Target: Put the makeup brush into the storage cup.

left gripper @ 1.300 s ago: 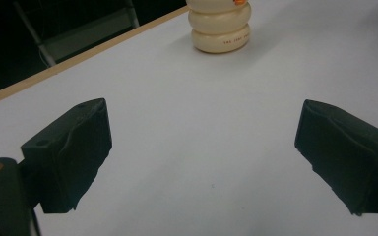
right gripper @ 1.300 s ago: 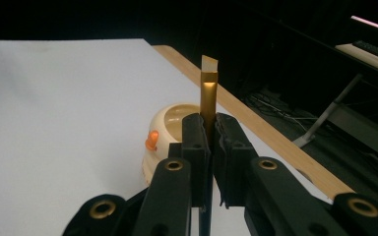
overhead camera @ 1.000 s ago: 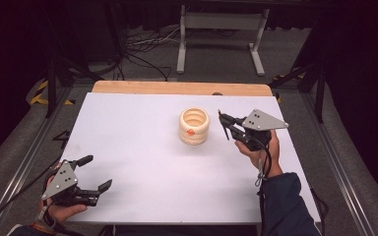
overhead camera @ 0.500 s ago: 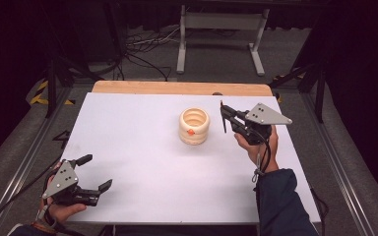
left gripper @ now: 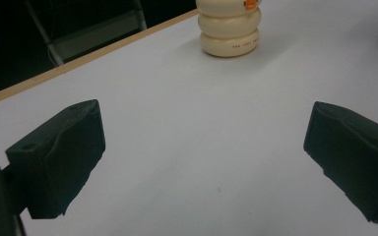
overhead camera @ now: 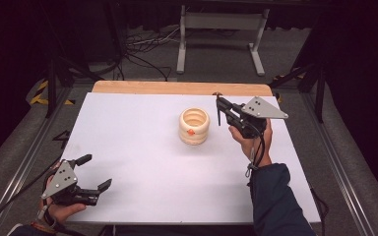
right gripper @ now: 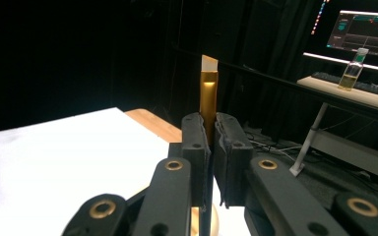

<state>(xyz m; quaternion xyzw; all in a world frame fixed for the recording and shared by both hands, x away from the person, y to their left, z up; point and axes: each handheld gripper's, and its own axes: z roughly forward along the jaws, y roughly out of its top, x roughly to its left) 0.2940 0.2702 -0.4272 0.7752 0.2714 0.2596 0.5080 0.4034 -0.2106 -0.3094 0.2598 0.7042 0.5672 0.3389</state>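
Observation:
A cream ribbed cup (overhead camera: 194,126) with a small orange mark stands upright past the middle of the white table (overhead camera: 142,147); it is also at the top of the left gripper view (left gripper: 230,29). Just to its right, my right gripper (overhead camera: 225,109) is shut on a thin gold stick (right gripper: 208,93) with a white slanted tip. From above, the stick (overhead camera: 218,112) is a dark thin line that stands roughly upright beside the cup and apart from it. My left gripper (overhead camera: 97,171) rests at the near left corner, open, with bare table between its jaws (left gripper: 202,118).
A wooden strip (overhead camera: 177,87) borders the table's far edge. Beyond it are a metal stand (overhead camera: 221,34) and cables on the floor. Metal rails run along both sides of the table. A desk with a monitor (right gripper: 369,29) and a bottle (right gripper: 353,71) stands farther off.
My right hand has shifted slightly toward the far side with the stick still pinched. The left gripper and the cup have not moved.

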